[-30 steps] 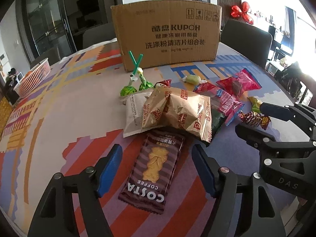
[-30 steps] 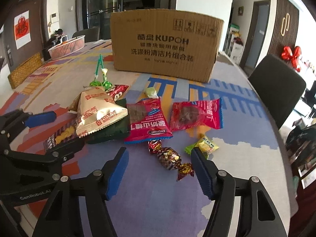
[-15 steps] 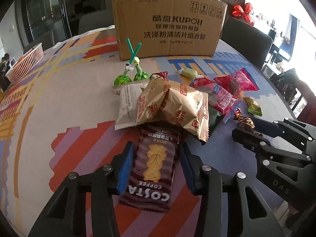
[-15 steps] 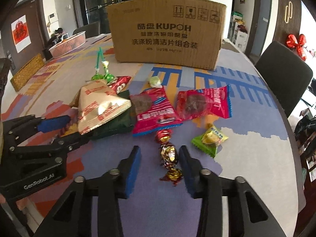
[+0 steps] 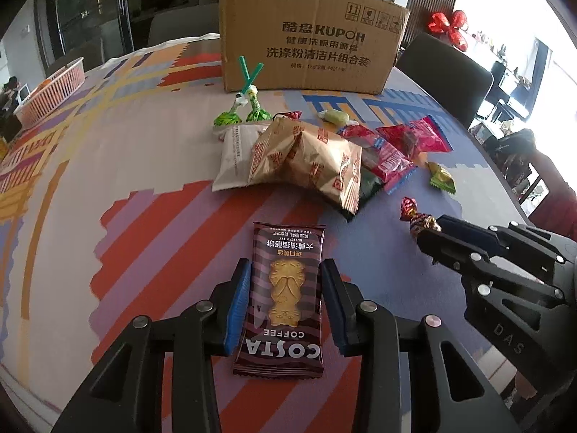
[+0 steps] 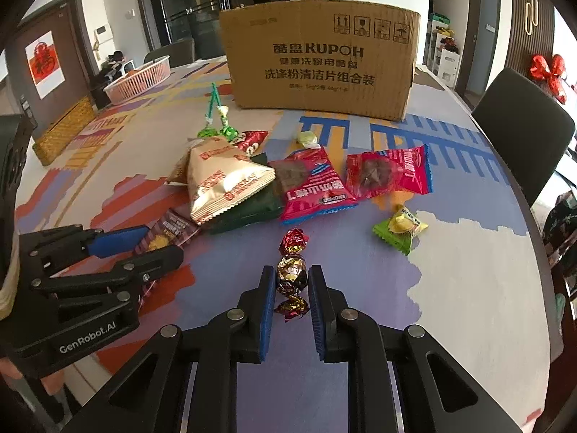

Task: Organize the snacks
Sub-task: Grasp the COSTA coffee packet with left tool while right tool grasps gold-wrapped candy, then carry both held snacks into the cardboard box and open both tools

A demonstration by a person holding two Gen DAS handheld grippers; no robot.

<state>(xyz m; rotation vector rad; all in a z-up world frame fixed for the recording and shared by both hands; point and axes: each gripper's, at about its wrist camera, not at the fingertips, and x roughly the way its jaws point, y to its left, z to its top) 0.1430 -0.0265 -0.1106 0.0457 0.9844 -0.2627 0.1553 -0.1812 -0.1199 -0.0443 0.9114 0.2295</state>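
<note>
Left claw point(image 5: 285, 306) closing (right claw point(image 6: 290, 290) clamped tight)

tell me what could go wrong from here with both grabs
1. The left gripper is closing on the flat Costa biscuit packet by its side edges; the soft wrapper may buckle or slip out when lifted.
2. The right gripper pinches the foil-wrapped candy only at its middle, so the small sweet could twist or pop free.
3. The cardboard box stands beyond the snack pile; a low carry might drag through it.

green packet point(image 6: 249, 213) mostly buried under pile, box point(image 5: 310, 36) top hidden
</note>
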